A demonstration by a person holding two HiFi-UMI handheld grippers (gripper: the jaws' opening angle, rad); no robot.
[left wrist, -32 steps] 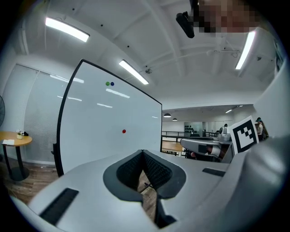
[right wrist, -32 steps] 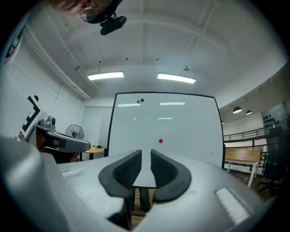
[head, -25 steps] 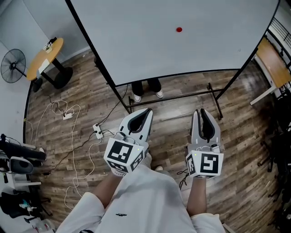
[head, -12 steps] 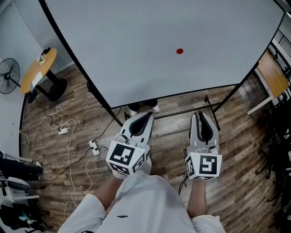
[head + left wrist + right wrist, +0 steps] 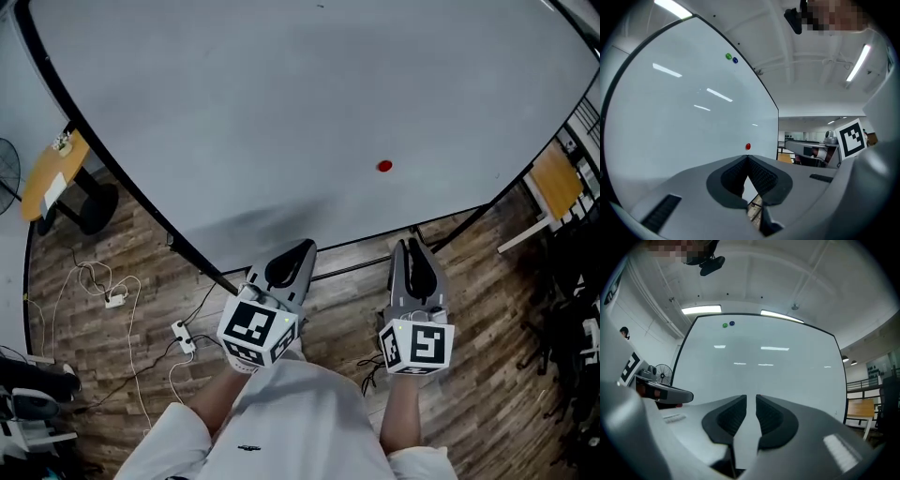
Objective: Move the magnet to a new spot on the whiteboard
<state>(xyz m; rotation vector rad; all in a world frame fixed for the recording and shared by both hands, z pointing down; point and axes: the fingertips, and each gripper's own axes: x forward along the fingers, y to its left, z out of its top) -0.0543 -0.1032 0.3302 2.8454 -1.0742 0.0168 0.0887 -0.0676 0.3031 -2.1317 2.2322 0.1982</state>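
White shirt (image 5: 300,412), grey hand-held grippers (image 5: 306,247) (image 5: 413,244) bearing black-and-white marker cubes (image 5: 255,325).

A small, round red magnet (image 5: 384,166) sits flat on the pale grey whiteboard (image 5: 281,103), in the board's lower right part, near its black bottom edge, alone on bare surface.

The whiteboard (image 5: 281,103) stands ahead, filling the upper head view. The magnet (image 5: 384,166) sits on its lower right part. Two other magnets (image 5: 727,325) sit side by side high on its left. Before its bottom edge, the left hand-held gripper (image 5: 300,247) and right hand-held gripper (image 5: 412,244) lie side by side, apart. Left of the board stands a surface (image 5: 42,183), with cables (image 5: 103,295) on the floor nearer the person.
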